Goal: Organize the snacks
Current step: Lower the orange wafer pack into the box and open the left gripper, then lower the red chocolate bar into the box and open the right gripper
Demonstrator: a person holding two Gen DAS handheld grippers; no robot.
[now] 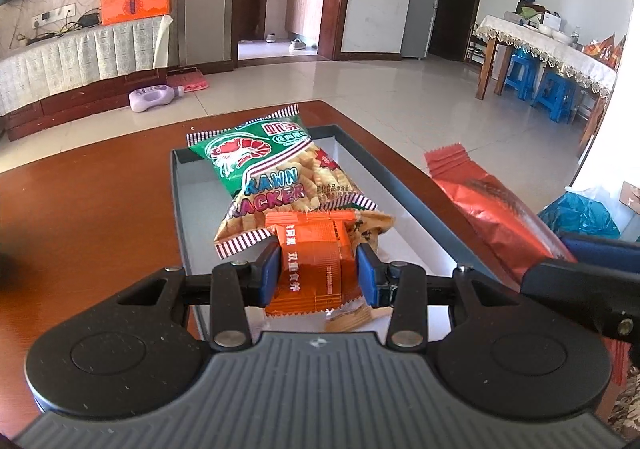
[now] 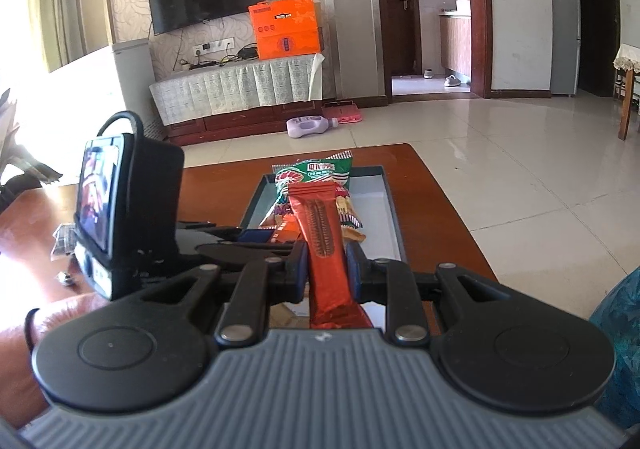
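We have the left gripper pinching an orange packet, blue pads tight on both its sides, held over the near end of the tray. The tray is a grey-rimmed shallow box with a white floor, sitting on the table and running toward its far edge. The prawn cracker bag lies in it, top end at the far rim, bottom end just beyond the packet (touching or only overlapping, we can't tell). A tan wrapper pokes out below the packet at the tray's near end.

The right gripper is clamped on a red wafer bar, pads pressed onto it, bar pointing away along the fingers toward the tray's far end. From the left wrist camera the bar sits over the table's right edge, outside the tray's right rim.
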